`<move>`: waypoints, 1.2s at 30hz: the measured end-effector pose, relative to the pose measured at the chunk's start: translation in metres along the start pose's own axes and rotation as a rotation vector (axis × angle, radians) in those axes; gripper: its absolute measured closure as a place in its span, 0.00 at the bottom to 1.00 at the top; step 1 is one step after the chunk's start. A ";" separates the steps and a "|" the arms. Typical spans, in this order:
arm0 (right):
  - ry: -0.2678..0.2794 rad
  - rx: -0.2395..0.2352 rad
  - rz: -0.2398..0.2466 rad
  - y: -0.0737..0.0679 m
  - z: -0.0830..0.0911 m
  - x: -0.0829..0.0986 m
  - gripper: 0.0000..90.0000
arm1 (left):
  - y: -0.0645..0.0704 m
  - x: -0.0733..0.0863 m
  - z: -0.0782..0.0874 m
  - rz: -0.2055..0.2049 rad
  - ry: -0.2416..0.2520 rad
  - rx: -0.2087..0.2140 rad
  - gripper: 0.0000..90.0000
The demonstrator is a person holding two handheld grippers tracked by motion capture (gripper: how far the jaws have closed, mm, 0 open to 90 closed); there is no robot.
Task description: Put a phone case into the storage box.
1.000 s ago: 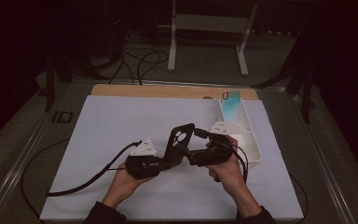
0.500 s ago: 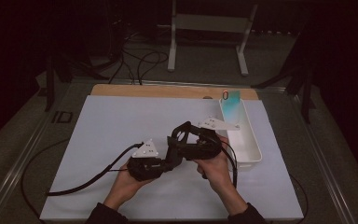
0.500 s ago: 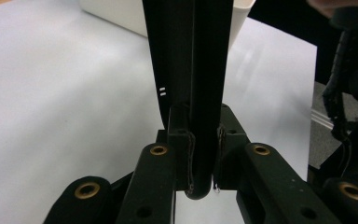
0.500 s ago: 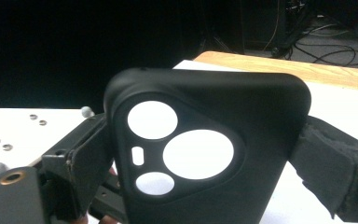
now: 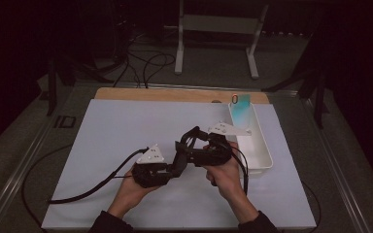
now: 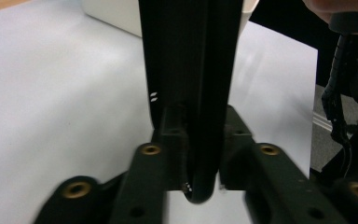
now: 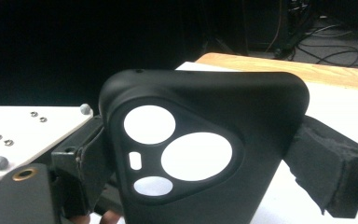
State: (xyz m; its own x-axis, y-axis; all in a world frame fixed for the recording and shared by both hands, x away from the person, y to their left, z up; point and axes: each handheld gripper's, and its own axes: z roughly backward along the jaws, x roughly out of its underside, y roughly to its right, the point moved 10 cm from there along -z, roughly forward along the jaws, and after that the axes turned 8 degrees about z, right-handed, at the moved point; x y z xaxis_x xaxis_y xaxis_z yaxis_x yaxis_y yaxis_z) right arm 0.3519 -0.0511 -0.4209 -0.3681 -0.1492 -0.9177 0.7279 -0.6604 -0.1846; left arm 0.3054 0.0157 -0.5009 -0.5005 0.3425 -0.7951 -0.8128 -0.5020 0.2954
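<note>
A black phone case (image 5: pixel 186 144) with round camera cutouts is held above the white mat between both grippers. My left gripper (image 5: pixel 177 163) comes from the lower left and is shut on the case's lower end; in the left gripper view the case (image 6: pixel 191 70) stands edge-on between the closed jaws. My right gripper (image 5: pixel 192 145) reaches in from the right and is shut across the case. The right gripper view shows the cutout side of the case (image 7: pixel 205 116), with one foam pad (image 7: pixel 328 172) pressed on its right edge and the other jaw on its left.
A long white tray (image 5: pixel 260 150) lies at the right of the white mat (image 5: pixel 102 145), with a teal-screened flat object (image 5: pixel 240 104) leaning at its far end. A wooden strip (image 5: pixel 175 94) edges the mat's far side. Cables trail off to the left.
The right gripper has moved left, onto the case, and closed across it. The case has tipped from upright to leaning. The left gripper has barely moved.
</note>
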 end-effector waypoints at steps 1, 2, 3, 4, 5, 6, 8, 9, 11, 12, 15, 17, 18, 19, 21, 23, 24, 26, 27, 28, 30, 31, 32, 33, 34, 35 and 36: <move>0.001 -0.003 0.000 0.000 0.000 0.000 0.16 | 0.000 0.000 0.000 0.001 -0.001 0.002 0.77; 0.000 0.000 0.002 0.000 0.000 0.000 0.16 | 0.000 -0.001 0.001 0.003 0.002 0.006 0.75; -0.001 0.000 0.003 0.000 0.000 0.000 0.16 | 0.000 -0.001 0.002 0.004 0.003 0.006 0.72; -0.001 0.001 0.004 0.000 0.000 0.000 0.16 | 0.000 -0.001 0.002 0.004 0.003 0.006 0.68; 0.000 0.003 0.004 0.000 0.000 0.000 0.16 | -0.001 -0.002 0.003 0.007 0.002 0.000 0.64; -0.001 0.004 0.005 0.000 0.000 0.000 0.16 | -0.002 -0.002 0.003 0.006 0.003 -0.009 0.62; 0.000 0.007 0.007 0.001 0.000 0.000 0.16 | -0.005 -0.002 0.004 0.004 0.007 -0.041 0.54; 0.000 0.010 0.009 0.001 0.000 0.000 0.16 | -0.006 -0.002 0.004 0.003 0.012 -0.057 0.47; 0.000 0.013 0.010 0.002 0.000 0.000 0.16 | -0.009 -0.004 0.006 0.006 0.032 -0.099 0.43; -0.003 0.016 0.010 0.003 0.000 0.001 0.16 | -0.011 -0.004 0.006 0.012 0.035 -0.114 0.29; -0.006 0.018 0.009 0.003 0.001 0.002 0.16 | -0.016 -0.006 0.009 0.021 0.053 -0.165 0.14; -0.006 0.019 0.007 0.003 0.001 0.002 0.16 | -0.019 -0.006 0.010 0.025 0.056 -0.185 0.06; -0.006 0.020 0.007 0.004 0.001 0.002 0.16 | -0.020 -0.006 0.011 0.021 0.055 -0.191 0.03; -0.006 0.019 0.008 0.004 0.001 0.002 0.16 | -0.020 -0.006 0.012 0.022 0.059 -0.190 0.01; -0.005 0.020 0.006 0.004 0.001 0.002 0.16 | -0.021 -0.006 0.015 0.023 0.070 -0.196 0.01; -0.005 0.020 0.006 0.004 0.001 0.002 0.16 | -0.024 -0.007 0.017 0.026 0.084 -0.208 0.00; -0.005 0.021 0.007 0.004 0.001 0.002 0.16 | -0.025 -0.007 0.019 0.026 0.087 -0.214 0.00; -0.005 0.020 0.007 0.004 0.001 0.002 0.16 | -0.027 -0.007 0.021 0.028 0.099 -0.224 0.00; -0.005 0.022 0.009 0.004 0.001 0.002 0.16 | -0.028 -0.007 0.022 0.030 0.101 -0.226 0.00; -0.006 0.023 0.010 0.004 0.001 0.002 0.16 | -0.029 -0.007 0.023 0.031 0.104 -0.233 0.00; -0.008 0.023 0.009 0.004 0.001 0.002 0.16 | -0.032 -0.006 0.025 0.036 0.103 -0.241 0.00; -0.008 0.024 0.009 0.004 0.001 0.002 0.16 | -0.033 -0.005 0.026 0.035 0.105 -0.245 0.00; -0.007 0.024 0.009 0.004 0.001 0.002 0.16 | -0.034 -0.004 0.028 0.037 0.108 -0.249 0.00; -0.007 0.024 0.009 0.005 0.001 0.002 0.16 | -0.036 -0.004 0.029 0.039 0.111 -0.252 0.00; -0.007 0.026 0.010 0.005 0.001 0.002 0.16 | -0.037 -0.003 0.030 0.043 0.111 -0.251 0.00; -0.008 0.026 0.009 0.005 0.001 0.002 0.16 | -0.038 -0.002 0.031 0.043 0.111 -0.252 0.00; -0.008 0.026 0.009 0.005 0.001 0.002 0.16 | -0.038 -0.002 0.031 0.043 0.111 -0.252 0.00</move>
State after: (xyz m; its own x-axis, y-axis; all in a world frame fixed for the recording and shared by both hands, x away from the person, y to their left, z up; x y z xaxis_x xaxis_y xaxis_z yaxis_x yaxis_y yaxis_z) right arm 0.3544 -0.0558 -0.4238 -0.3666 -0.1609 -0.9164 0.7159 -0.6779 -0.1674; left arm 0.3279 0.0586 -0.4944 -0.4862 0.2341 -0.8419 -0.6848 -0.7006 0.2007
